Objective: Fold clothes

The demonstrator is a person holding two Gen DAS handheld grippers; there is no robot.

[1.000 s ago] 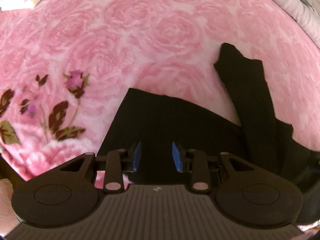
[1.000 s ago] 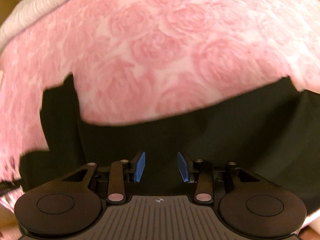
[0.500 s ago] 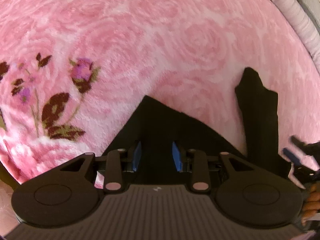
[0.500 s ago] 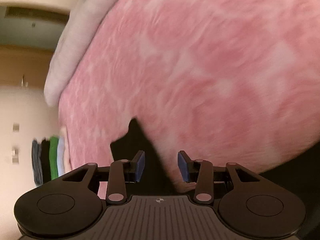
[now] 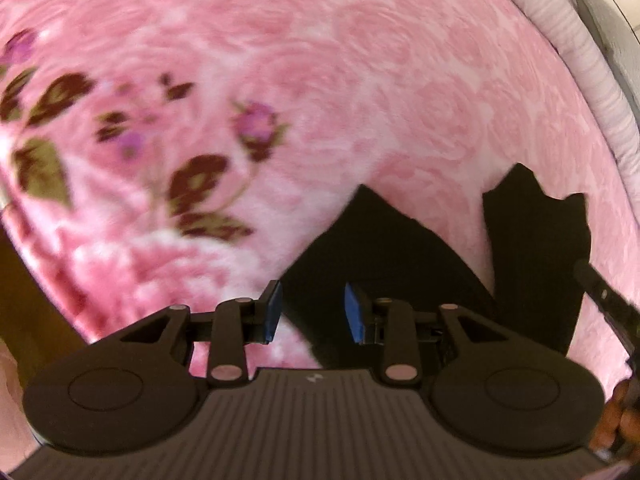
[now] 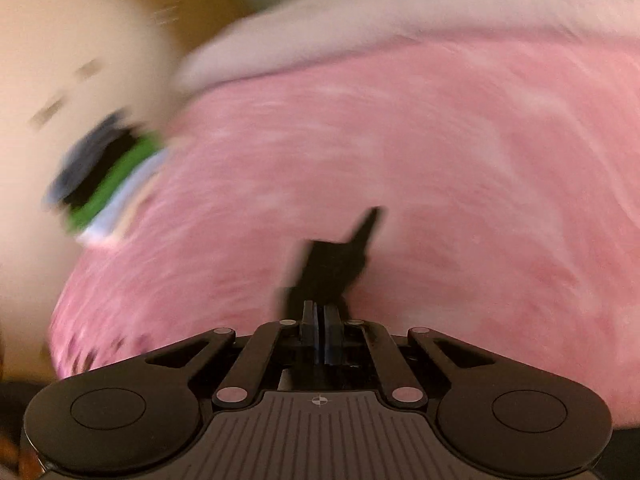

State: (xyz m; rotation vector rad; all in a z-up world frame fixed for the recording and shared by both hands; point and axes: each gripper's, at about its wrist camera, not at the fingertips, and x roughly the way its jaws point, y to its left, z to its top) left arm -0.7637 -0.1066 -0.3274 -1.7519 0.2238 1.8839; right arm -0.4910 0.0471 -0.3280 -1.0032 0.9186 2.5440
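Note:
A black garment (image 5: 384, 256) lies on the pink rose-patterned blanket (image 5: 320, 80). In the left wrist view my left gripper (image 5: 312, 312) is open over its near corner, blue pads apart, holding nothing. A black sleeve (image 5: 536, 248) sticks up at the right, and the right gripper's finger (image 5: 600, 292) reaches it from the right edge. In the blurred right wrist view my right gripper (image 6: 320, 320) is shut on the black sleeve (image 6: 332, 264), which rises from between the pads.
A stack of folded clothes (image 6: 104, 184), dark, green and white, sits at the blanket's far left edge. A pale ribbed bed border (image 5: 592, 72) runs along the right. Dark leaf and flower prints (image 5: 192, 184) mark the blanket's left part.
My right gripper closed on the black sleeve and swung round, its view now blurred. My left gripper shifted right over the garment's corner and stayed open.

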